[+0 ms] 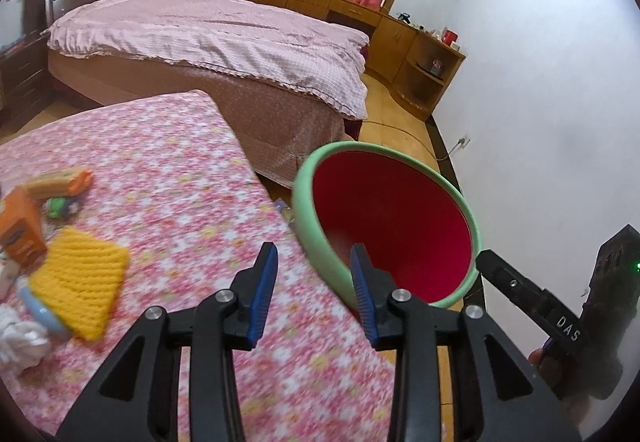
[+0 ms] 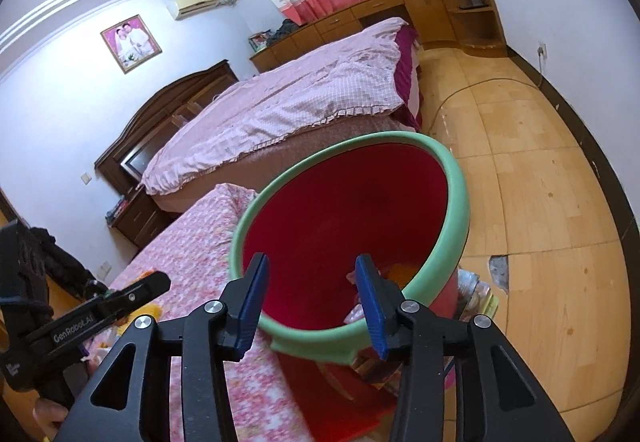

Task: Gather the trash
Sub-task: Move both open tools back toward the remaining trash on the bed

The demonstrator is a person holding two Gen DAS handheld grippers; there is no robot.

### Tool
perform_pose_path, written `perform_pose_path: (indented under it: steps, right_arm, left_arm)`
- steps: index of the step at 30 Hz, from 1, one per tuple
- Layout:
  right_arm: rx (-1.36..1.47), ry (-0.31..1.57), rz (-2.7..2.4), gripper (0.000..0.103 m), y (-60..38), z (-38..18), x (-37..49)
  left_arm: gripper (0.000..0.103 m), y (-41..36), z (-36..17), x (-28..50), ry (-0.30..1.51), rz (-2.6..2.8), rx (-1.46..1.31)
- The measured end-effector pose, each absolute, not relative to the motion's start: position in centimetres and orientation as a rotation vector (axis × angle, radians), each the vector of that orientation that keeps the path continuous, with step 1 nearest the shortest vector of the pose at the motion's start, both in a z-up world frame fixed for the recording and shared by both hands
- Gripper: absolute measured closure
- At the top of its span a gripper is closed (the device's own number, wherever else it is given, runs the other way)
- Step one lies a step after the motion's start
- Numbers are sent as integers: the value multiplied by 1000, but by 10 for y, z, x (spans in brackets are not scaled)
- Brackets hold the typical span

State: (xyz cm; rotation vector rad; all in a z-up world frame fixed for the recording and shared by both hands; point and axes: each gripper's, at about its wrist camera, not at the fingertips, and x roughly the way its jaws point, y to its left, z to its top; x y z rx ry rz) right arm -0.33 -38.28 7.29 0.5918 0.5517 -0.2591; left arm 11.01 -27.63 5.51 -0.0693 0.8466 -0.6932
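A red bin with a green rim (image 1: 308,213) stands at the right edge of the pink flowered table (image 1: 180,177). My left gripper (image 1: 314,258) hangs open over the table's edge beside the bin, nothing between its fingers. Left on the table lie an orange box (image 1: 20,230), a yellow knitted piece (image 1: 88,274), a tan wrapper (image 1: 60,181) and crumpled white tissue (image 1: 20,338). My right gripper (image 2: 313,266) is open and empty above the bin's near rim (image 2: 452,177). Yellow and pink scraps (image 2: 404,270) lie at the bin's bottom.
A bed with a pink cover (image 1: 224,37) stands behind the table, with wooden cabinets (image 1: 400,41) along the far wall. Wooden floor (image 2: 540,222) stretches right of the bin, with a broken patch (image 2: 499,274) and a stack of papers (image 2: 478,294) beside the bin.
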Motion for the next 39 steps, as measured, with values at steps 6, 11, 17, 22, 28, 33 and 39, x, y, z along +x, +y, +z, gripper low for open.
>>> perform_pose_path:
  steps: [6, 11, 17, 22, 28, 33, 39]
  right_arm:
    - [569, 540, -243, 53, -359, 87, -8]
    - [551, 525, -213, 53, -334, 99, -9]
    - [522, 531, -166, 52, -307, 111, 0]
    - [495, 531, -128, 50, -287, 119, 7]
    - [473, 539, -86, 49, -263, 120, 15]
    - [457, 565, -71, 47, -246, 112, 28]
    - [446, 659, -56, 47, -225, 93, 58]
  left_arm:
    - [65, -234, 70, 103, 820, -632, -86]
    - [64, -197, 80, 99, 796, -583, -102]
    - [59, -144, 89, 91, 757, -512, -133]
    - [58, -103, 93, 90, 737, -421, -146]
    - [58, -56, 86, 99, 742, -305, -145]
    - [57, -27, 68, 110, 761, -217, -127]
    - [57, -6, 34, 136, 809, -146, -128]
